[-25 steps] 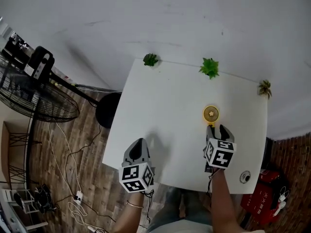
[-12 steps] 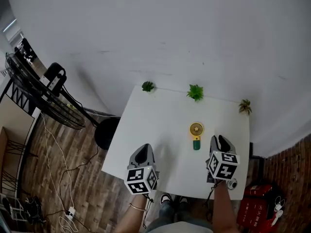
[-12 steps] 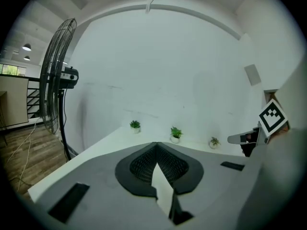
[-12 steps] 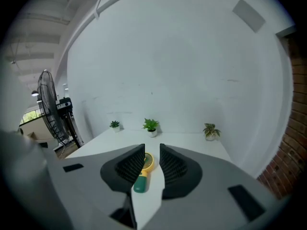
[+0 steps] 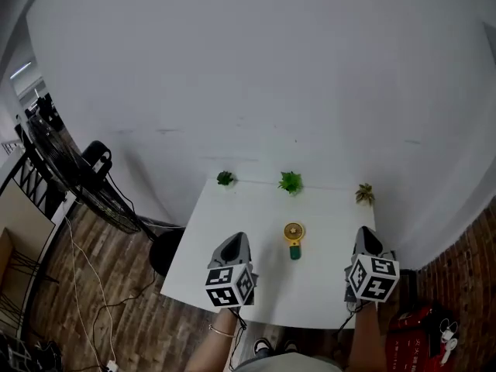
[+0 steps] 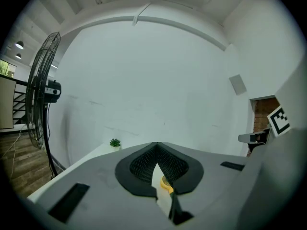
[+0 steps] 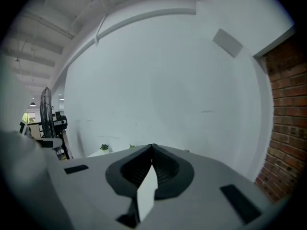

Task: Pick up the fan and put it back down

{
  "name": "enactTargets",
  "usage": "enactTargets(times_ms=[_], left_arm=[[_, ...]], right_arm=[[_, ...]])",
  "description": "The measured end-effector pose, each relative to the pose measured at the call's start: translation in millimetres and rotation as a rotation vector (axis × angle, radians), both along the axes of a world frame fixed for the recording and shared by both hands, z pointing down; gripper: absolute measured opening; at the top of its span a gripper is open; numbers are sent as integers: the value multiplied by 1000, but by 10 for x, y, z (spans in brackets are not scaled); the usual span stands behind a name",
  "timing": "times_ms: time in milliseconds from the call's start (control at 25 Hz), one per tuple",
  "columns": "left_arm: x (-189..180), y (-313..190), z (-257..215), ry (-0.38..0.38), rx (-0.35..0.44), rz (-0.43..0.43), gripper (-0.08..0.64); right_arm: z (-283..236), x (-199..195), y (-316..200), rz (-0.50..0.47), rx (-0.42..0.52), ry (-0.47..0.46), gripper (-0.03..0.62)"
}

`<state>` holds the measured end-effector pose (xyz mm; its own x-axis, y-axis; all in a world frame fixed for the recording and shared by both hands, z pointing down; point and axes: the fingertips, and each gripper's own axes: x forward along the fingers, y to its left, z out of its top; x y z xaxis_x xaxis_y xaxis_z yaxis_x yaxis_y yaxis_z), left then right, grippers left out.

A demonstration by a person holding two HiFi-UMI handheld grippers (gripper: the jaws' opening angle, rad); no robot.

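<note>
The left tool [image 5: 233, 242] and the right tool [image 5: 366, 234] are both closed, with nothing between their jaws, over the near edge of the surface [image 5: 236, 208]. The fan [image 5: 293, 239] lies flat between them, apart from both.

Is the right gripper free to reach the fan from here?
Probably yes. The fan lies in the open on the table, left of the right gripper, with nothing between them. Its jaws are together and would need opening first.
</note>
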<state>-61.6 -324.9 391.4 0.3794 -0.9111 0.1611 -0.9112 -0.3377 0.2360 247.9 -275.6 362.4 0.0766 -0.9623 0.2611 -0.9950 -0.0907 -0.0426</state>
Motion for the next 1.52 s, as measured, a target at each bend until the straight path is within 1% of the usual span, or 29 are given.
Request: enactTargets(times_ms=[160,240,320,480,760,960,1280,1520], left_arm=[[164,-20,-240,-1,50,24,9],[238,-15,-307,-5,67,35,9],[298,-8,-327,-12,76,43,9],[358,-6,-318,-22,78,54,9],[343,4,-290,-23,72,52,9],[300,12,-281,-23,74,45,9],[187,7,-197,-17,57,38,9],[100,-1,-111,-13,37,34,9]], right_arm=[[-226,319,244,38,78,-2,3],[-262,460,395,60,109,-13,3],[-225,589,535,88,122,-25,3],[-101,720,693,130,107,-44,3],[-75,604,652,109,94,-29,3],[-89,506,610,101,73,36,2],[-45,389,560,81,65,9,2],[-21,311,517,73,53,9,2]])
